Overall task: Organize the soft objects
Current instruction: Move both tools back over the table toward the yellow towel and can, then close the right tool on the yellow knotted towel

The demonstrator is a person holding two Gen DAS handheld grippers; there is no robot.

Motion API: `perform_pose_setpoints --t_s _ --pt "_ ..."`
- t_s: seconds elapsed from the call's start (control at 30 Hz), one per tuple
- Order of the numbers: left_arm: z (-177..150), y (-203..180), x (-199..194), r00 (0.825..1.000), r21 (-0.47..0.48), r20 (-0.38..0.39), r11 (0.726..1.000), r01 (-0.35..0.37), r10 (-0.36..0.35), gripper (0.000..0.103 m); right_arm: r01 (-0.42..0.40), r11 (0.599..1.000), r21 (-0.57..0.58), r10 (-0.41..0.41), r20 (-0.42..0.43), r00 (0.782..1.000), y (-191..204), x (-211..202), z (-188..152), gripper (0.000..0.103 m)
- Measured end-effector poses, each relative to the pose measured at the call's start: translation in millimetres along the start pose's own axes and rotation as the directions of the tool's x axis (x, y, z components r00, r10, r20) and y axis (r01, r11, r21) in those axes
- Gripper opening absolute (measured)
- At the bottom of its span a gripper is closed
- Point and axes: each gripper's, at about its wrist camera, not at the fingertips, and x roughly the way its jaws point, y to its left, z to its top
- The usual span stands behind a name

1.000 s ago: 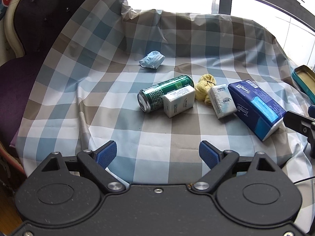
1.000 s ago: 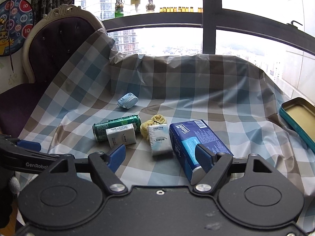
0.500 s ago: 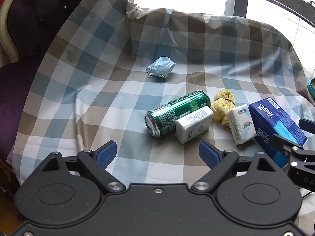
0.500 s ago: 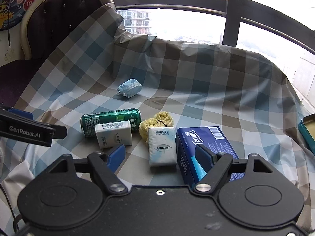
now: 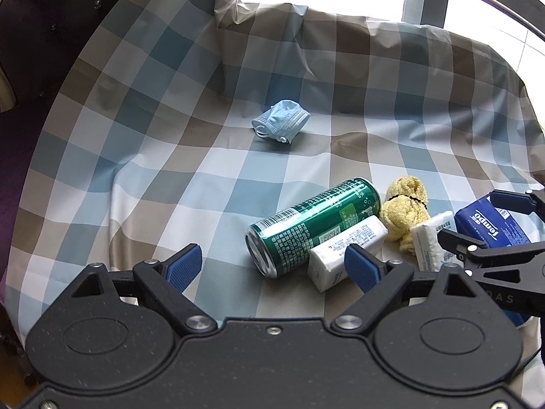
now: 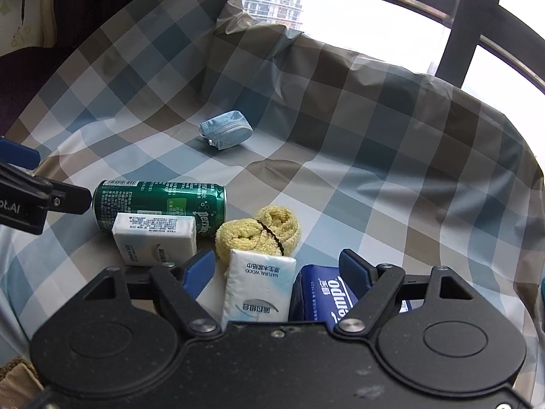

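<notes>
Several items lie on a checked cloth. A crumpled blue face mask (image 5: 281, 126) (image 6: 224, 130) lies apart at the back. Nearer are a green can (image 5: 313, 225) (image 6: 160, 201) on its side, a white tissue pack (image 5: 344, 252) (image 6: 155, 238) against it, a yellow rolled towel (image 5: 403, 211) (image 6: 259, 235), a second white tissue pack (image 6: 259, 286) (image 5: 429, 238) and a blue Tempo tissue pack (image 6: 316, 293) (image 5: 494, 228). My left gripper (image 5: 272, 266) is open just short of the can. My right gripper (image 6: 277, 269) is opening over the second white pack and the Tempo pack, its pads pressing on neither.
The checked cloth (image 5: 170, 177) rises into a fold at the back below a window frame (image 6: 473, 13). A dark upholstered chair (image 5: 41, 17) stands at the left. Each gripper's fingers (image 5: 460, 240) (image 6: 68, 199) reach into the other's view beside the cluster.
Both grippers have moved closer to the cluster. The right one has come down over the white pack and the Tempo pack, and it shows further into the left view.
</notes>
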Motion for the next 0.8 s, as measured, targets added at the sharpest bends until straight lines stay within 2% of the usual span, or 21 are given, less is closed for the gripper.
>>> perform_pose_setpoints --t_s 0.13,0.27,0.47,0.57,0.8 --pt "7.1 3.5 10.4 1.0 -0.008 -0.007 1.0 -0.005 0.005 0.087 -0.04 0.998 -0.049 0.039 -0.016 0.999 5.2 18.1 11.2 0.081" --pt "11.9 8.0 18.5 1.0 -0.015 -0.013 1.0 -0.009 0.009 0.087 -0.057 0.988 -0.147 0.051 -0.045 0.998 15.3 37.0 19.8 0.082" --pt "18.8 13.3 26.8 1.0 -0.013 -0.012 1.0 -0.016 0.016 0.087 -0.078 0.975 -0.208 0.049 -0.141 0.989 11.5 73.7 26.8 0.082" --pt "22.4 15.0 31.3 1.0 -0.015 -0.013 1.0 -0.019 0.019 0.087 -0.104 0.978 -0.18 0.072 -0.174 0.982 1.0 88.6 28.2 0.083" --pt "31.0 16.2 41.0 0.999 -0.012 -0.021 1.0 -0.025 0.025 0.087 -0.106 0.994 -0.005 0.103 -0.189 0.977 -29.2 113.9 36.2 0.083"
